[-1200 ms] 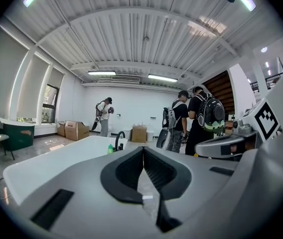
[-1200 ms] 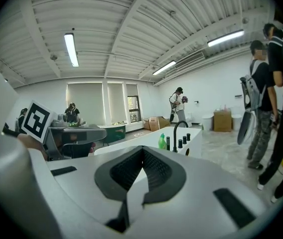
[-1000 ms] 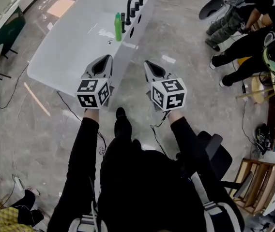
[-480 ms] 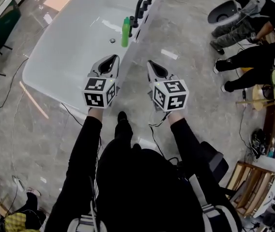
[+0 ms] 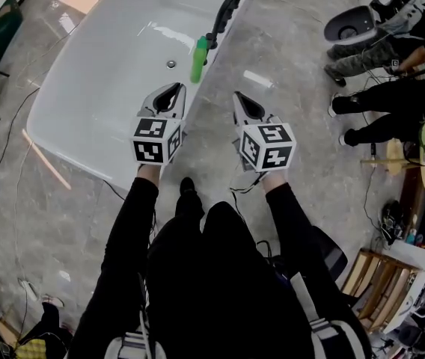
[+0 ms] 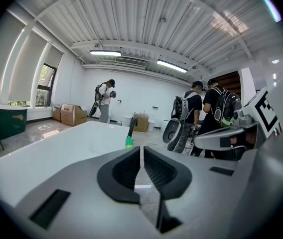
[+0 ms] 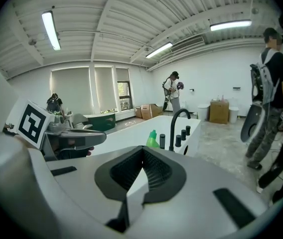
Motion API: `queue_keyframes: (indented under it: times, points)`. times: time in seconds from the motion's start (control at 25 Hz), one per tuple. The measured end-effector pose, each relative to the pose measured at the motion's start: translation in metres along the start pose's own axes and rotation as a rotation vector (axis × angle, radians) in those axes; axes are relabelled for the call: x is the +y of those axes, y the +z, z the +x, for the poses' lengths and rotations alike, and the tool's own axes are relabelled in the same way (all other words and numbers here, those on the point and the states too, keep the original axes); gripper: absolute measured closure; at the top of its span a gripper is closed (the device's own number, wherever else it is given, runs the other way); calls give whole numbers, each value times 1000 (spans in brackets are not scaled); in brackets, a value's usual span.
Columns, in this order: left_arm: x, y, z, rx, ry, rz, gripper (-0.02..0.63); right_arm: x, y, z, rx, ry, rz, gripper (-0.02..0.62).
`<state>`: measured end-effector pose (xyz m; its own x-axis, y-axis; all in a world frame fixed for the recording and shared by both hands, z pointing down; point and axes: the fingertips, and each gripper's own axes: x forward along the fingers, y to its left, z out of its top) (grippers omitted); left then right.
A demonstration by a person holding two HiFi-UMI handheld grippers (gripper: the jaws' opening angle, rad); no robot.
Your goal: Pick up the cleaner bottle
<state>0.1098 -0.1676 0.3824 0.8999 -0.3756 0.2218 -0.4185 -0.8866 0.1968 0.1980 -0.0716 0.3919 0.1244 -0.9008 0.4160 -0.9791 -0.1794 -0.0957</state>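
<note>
The green cleaner bottle (image 5: 199, 58) stands upright on the rim of a white bathtub (image 5: 85, 118), just in front of a black faucet (image 5: 227, 10). My left gripper (image 5: 173, 88) hovers over the tub's near right corner, shut and empty, a short way short of the bottle. My right gripper (image 5: 239, 96) hangs beside the tub over the floor, also shut with nothing in it. In the left gripper view the bottle (image 6: 129, 142) shows just above the closed jaw tips (image 6: 141, 151). In the right gripper view the bottle (image 7: 153, 139) stands ahead next to the faucet (image 7: 177, 123), beyond the gripper (image 7: 142, 151).
Several people (image 5: 392, 88) sit or stand at the right with a grey scooter-like device (image 5: 355, 21). Black knobs (image 7: 181, 135) line the tub rim by the faucet. Cables (image 5: 18, 133) trail over the marble floor. A wooden shelf (image 5: 377, 283) stands at lower right.
Both grippers have moved forward toward the tub; the bottle and faucet now lie closer to them. Both stay shut.
</note>
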Motion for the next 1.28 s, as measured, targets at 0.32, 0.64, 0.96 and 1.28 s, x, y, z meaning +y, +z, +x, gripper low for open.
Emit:
queue_keyframes:
  times: [0.32,0.64,0.96,1.28]
  points:
    - [13,-15,34,38,19,-17,550,-18,-2,23,24,4,-9,594]
    - [13,-38,76,110,62,-19,437,-47,-4,51,59,42,-18,594]
    - [26,-64,121,175,120,-11,363,-75,-4,92,88,82,-38,594]
    - [44,-110,166,271,208,21,336,-100,-3,130,96,95,-50,594]
